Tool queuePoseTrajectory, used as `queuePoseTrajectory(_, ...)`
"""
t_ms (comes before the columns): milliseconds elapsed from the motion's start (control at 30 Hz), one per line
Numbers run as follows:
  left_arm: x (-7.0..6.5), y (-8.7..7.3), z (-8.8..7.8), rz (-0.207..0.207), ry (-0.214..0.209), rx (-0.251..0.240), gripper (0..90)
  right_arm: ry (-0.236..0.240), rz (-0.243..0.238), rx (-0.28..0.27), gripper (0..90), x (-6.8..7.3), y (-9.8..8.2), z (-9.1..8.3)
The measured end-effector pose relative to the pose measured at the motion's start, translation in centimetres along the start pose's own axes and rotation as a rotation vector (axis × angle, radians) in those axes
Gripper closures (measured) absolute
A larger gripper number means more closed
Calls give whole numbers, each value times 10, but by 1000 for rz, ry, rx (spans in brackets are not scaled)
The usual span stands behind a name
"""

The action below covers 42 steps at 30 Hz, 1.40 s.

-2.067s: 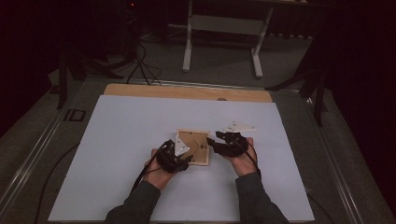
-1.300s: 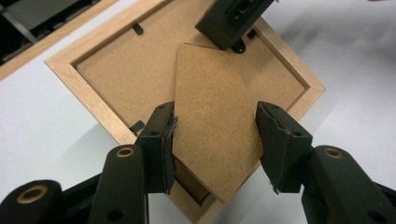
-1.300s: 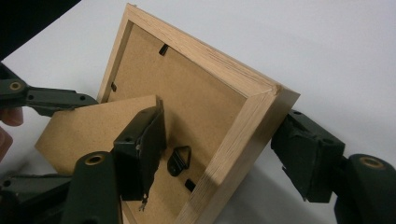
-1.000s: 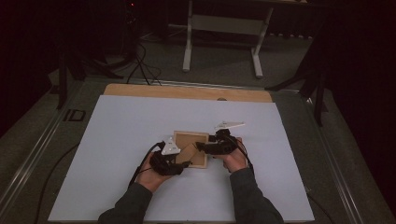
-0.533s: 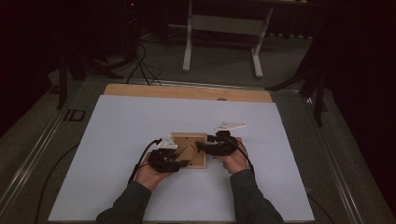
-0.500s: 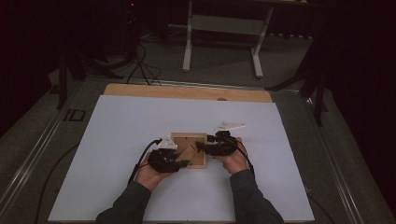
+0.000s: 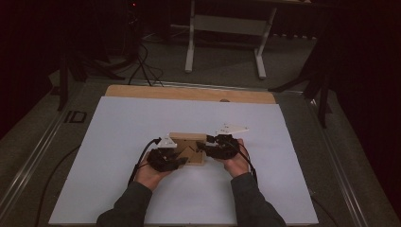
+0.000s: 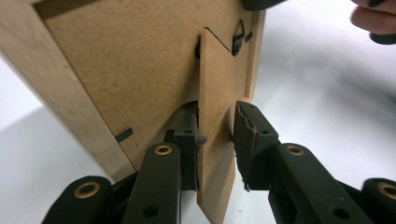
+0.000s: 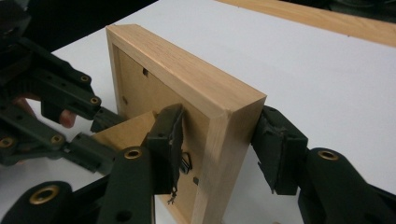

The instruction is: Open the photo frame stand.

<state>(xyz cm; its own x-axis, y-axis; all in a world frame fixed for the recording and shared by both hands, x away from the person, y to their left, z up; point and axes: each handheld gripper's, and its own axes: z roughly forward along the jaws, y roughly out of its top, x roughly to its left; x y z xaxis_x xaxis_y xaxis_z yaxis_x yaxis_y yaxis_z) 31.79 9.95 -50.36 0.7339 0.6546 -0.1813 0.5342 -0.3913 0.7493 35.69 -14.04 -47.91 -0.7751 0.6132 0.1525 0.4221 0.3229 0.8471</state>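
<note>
A wooden picture frame (image 7: pixel 188 140) stands tilted on the white table, its brown back facing me. In the left gripper view the frame (image 8: pixel 116 65) has its cardboard stand flap (image 8: pixel 217 93) swung out. My left gripper (image 8: pixel 217 140) straddles that flap and its jaws have just been closing; one pad touches the flap, the other stands a sliver off. My right gripper (image 9: pixel 219 140) has the frame's (image 9: pixel 187 70) wooden side rail between its jaws, which have also just been closing, with a small gap at the outer pad. Both the left gripper (image 7: pixel 181 160) and the right gripper (image 7: pixel 204 147) sit at the frame.
A white sheet (image 7: pixel 142 123) covers the table, with a bare wooden strip (image 7: pixel 189 93) along its far edge. Beyond it stand white table legs (image 7: pixel 189 42) and cables on a dark floor. The person's forearms enter from the bottom.
Both hands have drawn in against the frame. The left gripper's jaws have narrowed around the stand flap, the right's around the side rail. The hands have scarcely shifted in the last second.
</note>
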Motion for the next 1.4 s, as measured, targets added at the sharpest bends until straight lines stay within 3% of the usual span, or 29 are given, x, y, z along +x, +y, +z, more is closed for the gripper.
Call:
queuePoseTrajectory(200, 4, 6, 0, 11, 3, 0, 742, -7, -13, -12, 540, 2, 0, 1)
queuePoseTrajectory(367, 7, 12, 3, 37, 30, 11, 746, -20, -16, -28, 547, 4, 0, 0)
queuePoseTrajectory(867, 18, 15, 2, 7, 63, -7, 747, -62, -85, -35, 563, 16, 2, 5)
queuePoseTrajectory(1133, 17, 10, 0, 5, 44, -10, 750, -37, -98, -32, 537, 20, 0, 1)
queuePoseTrajectory(1400, 19, -2, -2, -63, -7, -43, 736, 15, -90, -19, 489, 24, -5, -1)
